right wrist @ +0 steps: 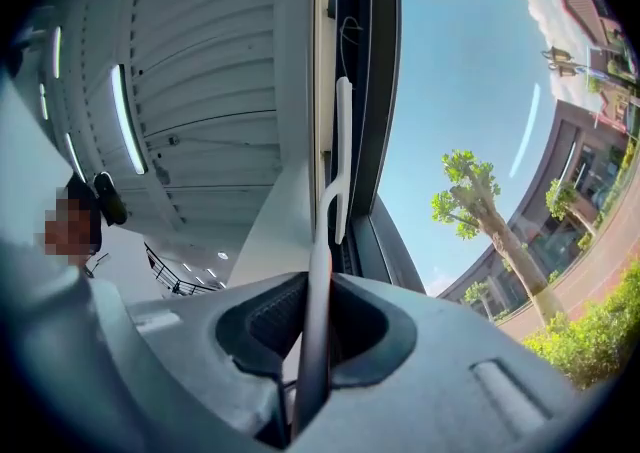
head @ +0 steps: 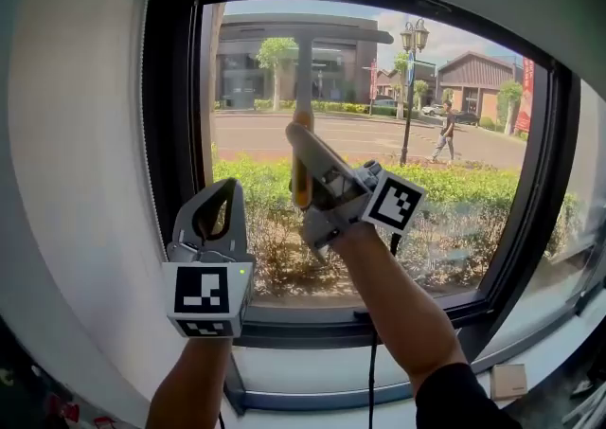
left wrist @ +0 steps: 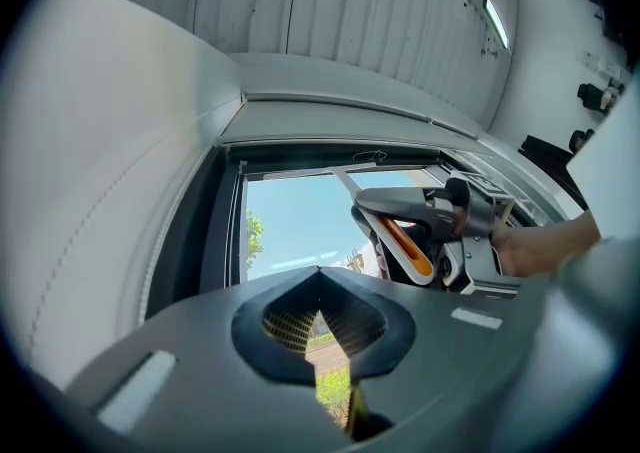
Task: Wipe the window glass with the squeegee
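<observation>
In the head view, the right gripper [head: 299, 145] is raised in front of the window glass [head: 248, 138], its jaws closed on the orange handle of the squeegee [head: 303, 86]. The shaft stands upright, and the dark blade bar lies level near the top edge of the pane, left of centre. Glass is open on both sides of the blade, with more room toward the right side of the dark window frame [head: 176, 134] than toward the left. The left gripper [head: 229, 187] hangs low and left, in front of the pane's lower left corner. Its jaws are closed together on nothing, well apart from the squeegee. A pale wall [head: 85, 181] borders the frame's left side, and a black cable [head: 371, 370] hangs from the right gripper past the sill.

In the left gripper view, the left gripper [left wrist: 320, 273] shows its jaw tips meeting, with only hedge and street visible through the gap behind them. Up and to the right, the right gripper [left wrist: 400, 209] holds the squeegee [left wrist: 412, 249] close under the frame's top edge.

In the right gripper view, the right gripper [right wrist: 314, 293] clamps the squeegee [right wrist: 318, 271] by its thin shaft. The pale blade end rises along the window frame [right wrist: 362, 91]. I cannot tell whether the blade touches the glass. Clear pane stretches away to the right, showing sky and a tree [right wrist: 480, 203].
</observation>
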{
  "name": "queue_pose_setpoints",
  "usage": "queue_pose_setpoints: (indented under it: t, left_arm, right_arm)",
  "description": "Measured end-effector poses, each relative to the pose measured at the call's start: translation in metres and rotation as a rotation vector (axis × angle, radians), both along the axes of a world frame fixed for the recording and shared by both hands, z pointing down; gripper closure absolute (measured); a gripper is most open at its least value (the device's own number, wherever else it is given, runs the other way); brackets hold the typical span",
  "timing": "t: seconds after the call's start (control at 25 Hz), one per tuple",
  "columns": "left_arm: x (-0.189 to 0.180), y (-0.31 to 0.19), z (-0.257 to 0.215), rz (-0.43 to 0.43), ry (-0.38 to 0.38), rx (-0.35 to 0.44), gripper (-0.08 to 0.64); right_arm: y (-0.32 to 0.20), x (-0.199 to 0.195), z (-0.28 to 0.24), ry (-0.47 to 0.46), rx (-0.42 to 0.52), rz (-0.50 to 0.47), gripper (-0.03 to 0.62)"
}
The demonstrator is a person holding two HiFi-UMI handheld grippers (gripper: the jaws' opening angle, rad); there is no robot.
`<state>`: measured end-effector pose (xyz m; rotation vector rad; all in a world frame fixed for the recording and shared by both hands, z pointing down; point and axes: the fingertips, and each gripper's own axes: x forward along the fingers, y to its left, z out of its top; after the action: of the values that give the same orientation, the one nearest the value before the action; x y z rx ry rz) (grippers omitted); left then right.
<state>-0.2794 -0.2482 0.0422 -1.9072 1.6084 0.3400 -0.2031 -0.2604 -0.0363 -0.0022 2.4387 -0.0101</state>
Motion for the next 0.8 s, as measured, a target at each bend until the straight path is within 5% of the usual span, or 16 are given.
queue_pose_setpoints:
  t: [0.8]
  left_arm:
    - [-0.024, -0.023, -0.007, -0.017, 0.008, -0.036, 0.549]
  right_arm:
    - [-0.061, -0.043, -0.038, 0.009, -0.116, -0.095, 0.548]
